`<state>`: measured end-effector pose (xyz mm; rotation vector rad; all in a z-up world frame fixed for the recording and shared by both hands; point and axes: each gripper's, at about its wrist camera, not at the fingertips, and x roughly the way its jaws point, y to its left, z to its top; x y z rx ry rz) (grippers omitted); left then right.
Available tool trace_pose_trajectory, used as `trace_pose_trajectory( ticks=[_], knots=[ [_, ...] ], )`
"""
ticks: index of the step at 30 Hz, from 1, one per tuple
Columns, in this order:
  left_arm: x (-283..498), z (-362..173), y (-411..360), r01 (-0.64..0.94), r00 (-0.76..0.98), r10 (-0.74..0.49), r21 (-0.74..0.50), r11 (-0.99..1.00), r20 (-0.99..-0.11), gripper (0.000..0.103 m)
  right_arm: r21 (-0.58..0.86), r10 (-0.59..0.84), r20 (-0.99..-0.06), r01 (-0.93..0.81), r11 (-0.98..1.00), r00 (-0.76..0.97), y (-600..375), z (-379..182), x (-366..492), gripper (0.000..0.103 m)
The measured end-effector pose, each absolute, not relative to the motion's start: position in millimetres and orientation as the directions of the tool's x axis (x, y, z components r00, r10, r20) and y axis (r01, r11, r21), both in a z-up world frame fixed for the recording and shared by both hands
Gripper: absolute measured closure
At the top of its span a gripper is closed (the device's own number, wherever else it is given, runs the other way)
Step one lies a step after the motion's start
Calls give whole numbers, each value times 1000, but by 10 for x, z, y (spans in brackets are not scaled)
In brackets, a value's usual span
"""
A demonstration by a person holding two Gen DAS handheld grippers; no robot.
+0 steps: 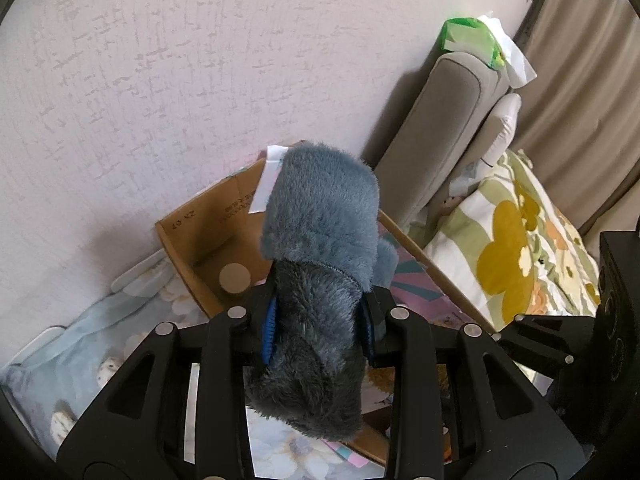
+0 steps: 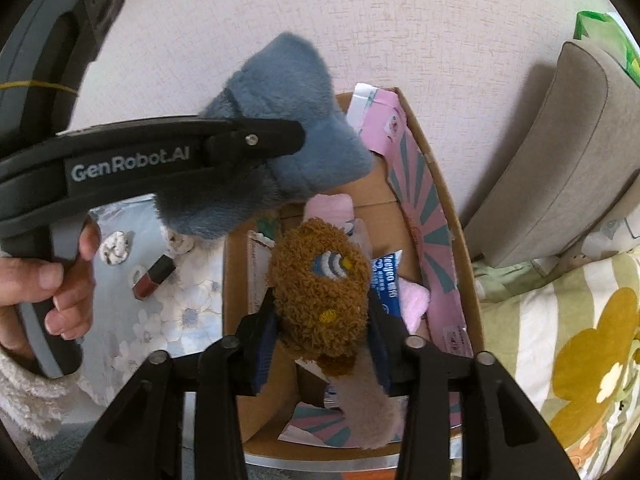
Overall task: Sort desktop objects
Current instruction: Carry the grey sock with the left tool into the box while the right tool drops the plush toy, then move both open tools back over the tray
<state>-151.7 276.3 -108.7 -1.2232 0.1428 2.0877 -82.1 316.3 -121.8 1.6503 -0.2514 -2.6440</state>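
Observation:
A blue-grey plush toy sticks out ahead of my left gripper, which is shut on its darker lower part with the blue pads pressed into the fur. It hangs over the left edge of an open cardboard box. In the right wrist view, my right gripper is shut on a brown curly plush toy above the box. The left gripper with the blue plush reaches in from the left, held by a person's hand.
The box holds pink patterned packaging, a blue-and-white packet and a pink plush. A small dark red block lies on the floral cloth. A grey cushion and floral bedding are to the right, against the wall.

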Motion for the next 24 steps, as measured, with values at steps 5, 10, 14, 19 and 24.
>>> trace_pose_trajectory(
  ticks=[5,10,14,19,24],
  knots=[
    [-1531,-1073,2722,-586,-334,468,-208,-783,-818,1,78,-33,-910,-92,-993,-413,3106,-1259,-846,33],
    [-1476,-976,2630,-592,-358,473,-196,-782,-805,1,61,-6,-906,-116,-991,-424,3084,-1229,-793,32],
    [-1409,-902,2500,-593,-371,468,-183,-784,-802,1,62,1,-902,-132,-989,-432,3068,-1194,-749,32],
    [-1304,-796,2244,-584,-382,480,-196,-788,-790,1,69,1,-892,-137,-988,-452,3004,-1118,-709,32],
    [-1182,-644,1936,-569,-416,483,-194,-799,-771,1,56,4,-878,-110,-992,-479,2803,-962,-707,32]
  ],
)
